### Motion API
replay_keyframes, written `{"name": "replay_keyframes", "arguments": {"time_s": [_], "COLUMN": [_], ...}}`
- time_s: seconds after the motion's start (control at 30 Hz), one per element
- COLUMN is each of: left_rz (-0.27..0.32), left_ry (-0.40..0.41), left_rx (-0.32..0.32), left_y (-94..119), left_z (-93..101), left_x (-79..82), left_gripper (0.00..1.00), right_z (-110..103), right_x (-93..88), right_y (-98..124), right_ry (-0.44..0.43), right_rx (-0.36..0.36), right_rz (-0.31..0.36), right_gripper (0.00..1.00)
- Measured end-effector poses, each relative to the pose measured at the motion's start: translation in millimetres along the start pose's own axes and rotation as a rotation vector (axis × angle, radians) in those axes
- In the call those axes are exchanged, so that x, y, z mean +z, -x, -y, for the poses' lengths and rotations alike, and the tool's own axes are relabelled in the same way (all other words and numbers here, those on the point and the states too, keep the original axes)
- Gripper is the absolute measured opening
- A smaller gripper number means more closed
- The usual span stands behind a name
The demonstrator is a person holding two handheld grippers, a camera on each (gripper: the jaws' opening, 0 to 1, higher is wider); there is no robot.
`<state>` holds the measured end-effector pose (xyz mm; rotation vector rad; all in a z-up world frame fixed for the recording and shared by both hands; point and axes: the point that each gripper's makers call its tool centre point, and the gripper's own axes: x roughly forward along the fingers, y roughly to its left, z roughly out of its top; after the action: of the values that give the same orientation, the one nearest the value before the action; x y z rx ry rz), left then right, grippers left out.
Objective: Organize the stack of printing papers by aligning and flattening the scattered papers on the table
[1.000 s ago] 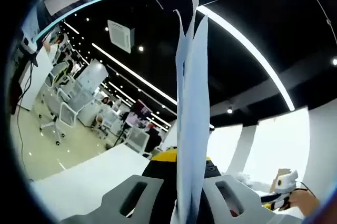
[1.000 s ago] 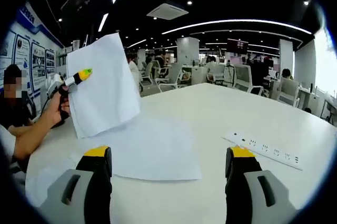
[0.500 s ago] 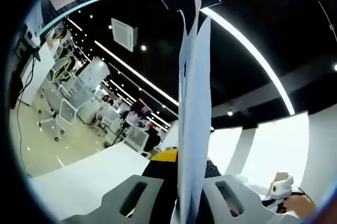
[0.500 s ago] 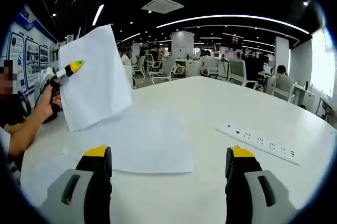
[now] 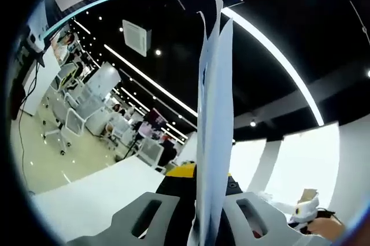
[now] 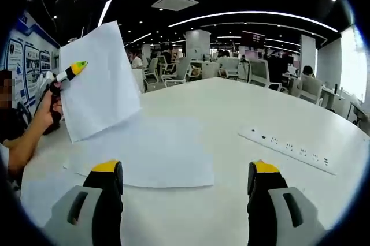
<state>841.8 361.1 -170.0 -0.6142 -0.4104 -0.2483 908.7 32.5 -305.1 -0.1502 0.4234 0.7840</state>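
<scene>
Right gripper view: right gripper (image 6: 184,185) released, jaws apart above a flat sheet (image 6: 144,152) on the table (image 6: 231,119). At ten o'clock, the left gripper (image 6: 72,71) grasps lifted papers (image 6: 98,81).

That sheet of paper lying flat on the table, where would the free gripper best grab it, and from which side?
Probably at its near edge, coming in low from the right gripper side. The flat sheet lies directly ahead of the open jaws, its near edge closest. Being flush on the white table, it offers no thickness; an edge or corner must be lifted first.

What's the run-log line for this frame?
left gripper: shut on held sheets, lifted | right gripper: open, empty | flat sheet on table
</scene>
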Motion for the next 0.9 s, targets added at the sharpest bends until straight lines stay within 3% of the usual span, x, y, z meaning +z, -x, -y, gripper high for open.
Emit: {"name": "replay_keyframes", "arguments": {"time_s": [0.9], "left_rz": [-0.002], "left_ry": [-0.004], "left_rx": [0.006], "left_y": [0], "left_z": [-0.7], "left_x": [-0.9], "left_gripper": [0.06], "right_z": [0], "right_x": [-24.3], "right_y": [-17], "right_ry": [-0.032], "right_rx": [0.003], "right_rz": [-0.045], "right_gripper": [0.85]}}
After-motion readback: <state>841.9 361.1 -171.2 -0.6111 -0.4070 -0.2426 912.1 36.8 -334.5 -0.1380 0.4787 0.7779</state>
